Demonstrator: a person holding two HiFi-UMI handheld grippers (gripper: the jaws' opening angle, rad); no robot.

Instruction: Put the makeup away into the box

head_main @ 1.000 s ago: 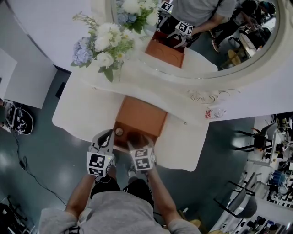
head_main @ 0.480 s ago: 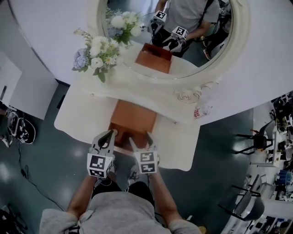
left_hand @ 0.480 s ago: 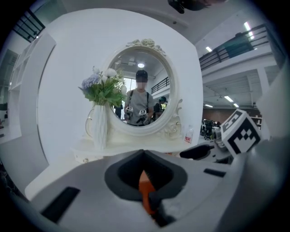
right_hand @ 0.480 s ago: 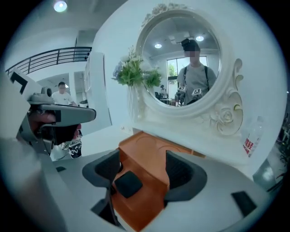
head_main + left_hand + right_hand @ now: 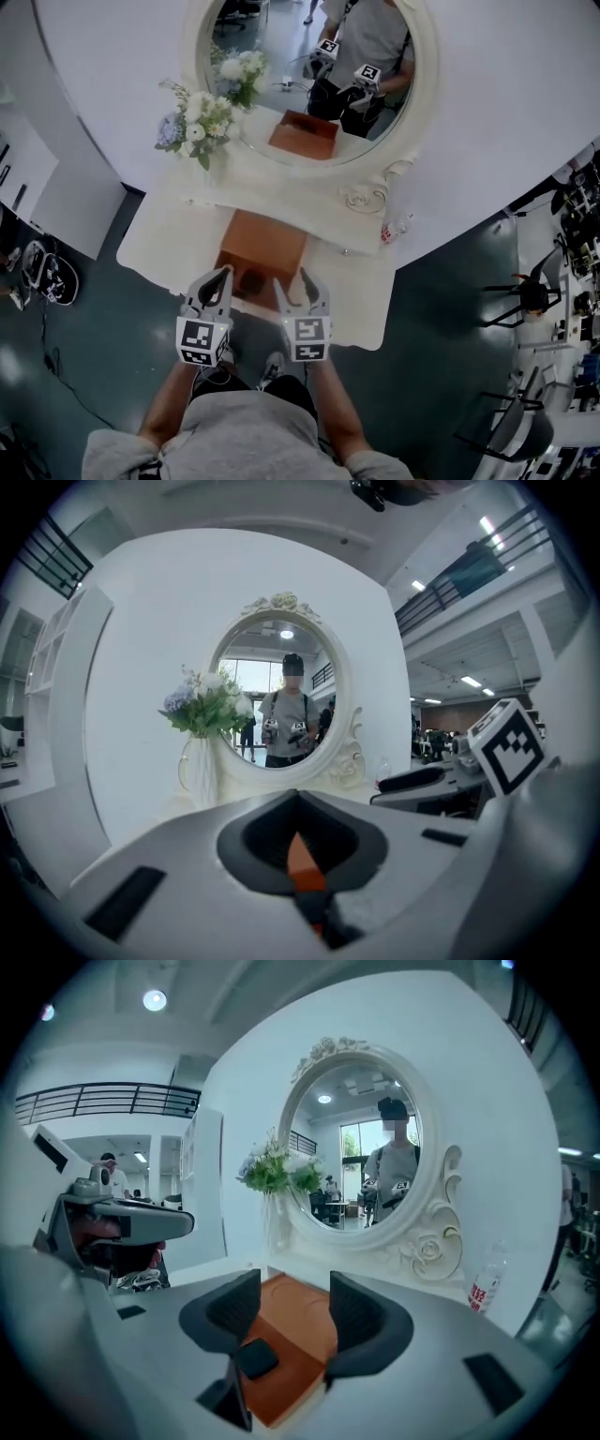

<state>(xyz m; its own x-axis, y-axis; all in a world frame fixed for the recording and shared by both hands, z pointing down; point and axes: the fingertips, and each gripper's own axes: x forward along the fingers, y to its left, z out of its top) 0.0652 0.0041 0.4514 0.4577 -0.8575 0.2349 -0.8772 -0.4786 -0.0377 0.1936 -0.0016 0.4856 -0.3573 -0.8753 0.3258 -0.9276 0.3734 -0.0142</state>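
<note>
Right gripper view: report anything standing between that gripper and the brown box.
Nothing visible does. The right gripper, jaws just closing yet apart and empty, looks straight at the brown box on the white table, with open air between them.

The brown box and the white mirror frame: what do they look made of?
The brown rectangular box looks like wood or leather-look board: matte orange-brown, flat, faint pressed circles. The white oval mirror frame looks like painted wood or moulded resin: smooth cream, carved scrolls and a rose.
</note>
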